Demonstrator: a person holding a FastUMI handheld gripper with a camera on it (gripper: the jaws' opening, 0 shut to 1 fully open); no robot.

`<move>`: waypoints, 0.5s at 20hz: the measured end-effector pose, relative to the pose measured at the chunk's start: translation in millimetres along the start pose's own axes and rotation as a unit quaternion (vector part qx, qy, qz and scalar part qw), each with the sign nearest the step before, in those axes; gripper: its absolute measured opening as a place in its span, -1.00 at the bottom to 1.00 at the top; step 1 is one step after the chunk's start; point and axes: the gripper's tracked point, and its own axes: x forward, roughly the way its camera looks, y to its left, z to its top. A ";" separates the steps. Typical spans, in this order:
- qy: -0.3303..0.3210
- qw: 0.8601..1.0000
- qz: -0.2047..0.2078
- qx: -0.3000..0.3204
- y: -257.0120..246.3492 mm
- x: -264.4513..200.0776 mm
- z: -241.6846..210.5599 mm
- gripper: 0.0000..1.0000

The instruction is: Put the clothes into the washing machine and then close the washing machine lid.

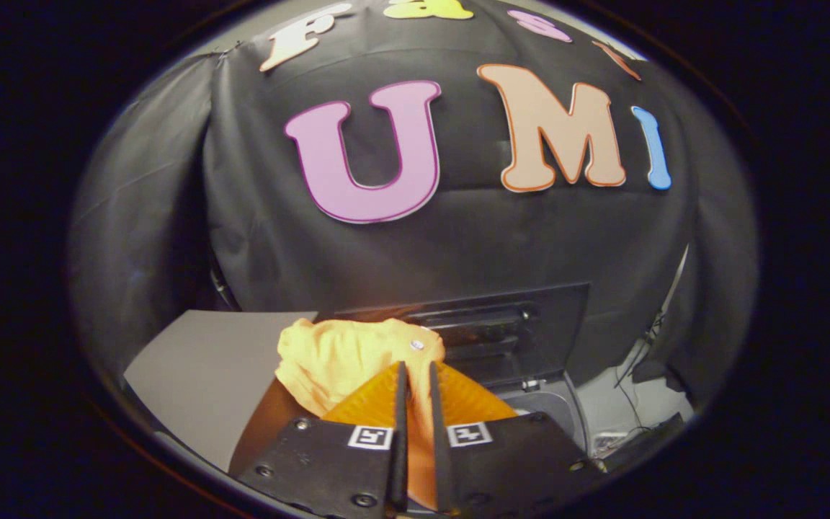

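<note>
One yellow shirt (343,357) is pinched in the jaws of the gripper (415,375) — held up high so it can drop into the washing machine (552,407) just beyond.

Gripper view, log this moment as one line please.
gripper: shut on yellow garment | garment: lifted, bunched ahead of fingers | washing machine: beyond, lid raised | stage: carrying

No readable text; unreadable square markers (370,437) on the hand-held gripper (416,382).

grey board (206,367), dangling cables (638,360)
</note>
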 end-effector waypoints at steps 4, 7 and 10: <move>-0.006 1.000 0.000 0.007 -5.4 4.8 -3.9 -0.50; -0.007 1.000 -0.002 0.005 -9.8 4.0 -9.7 -0.50; -0.012 1.000 -0.002 0.012 -14.6 1.0 -11.8 -0.50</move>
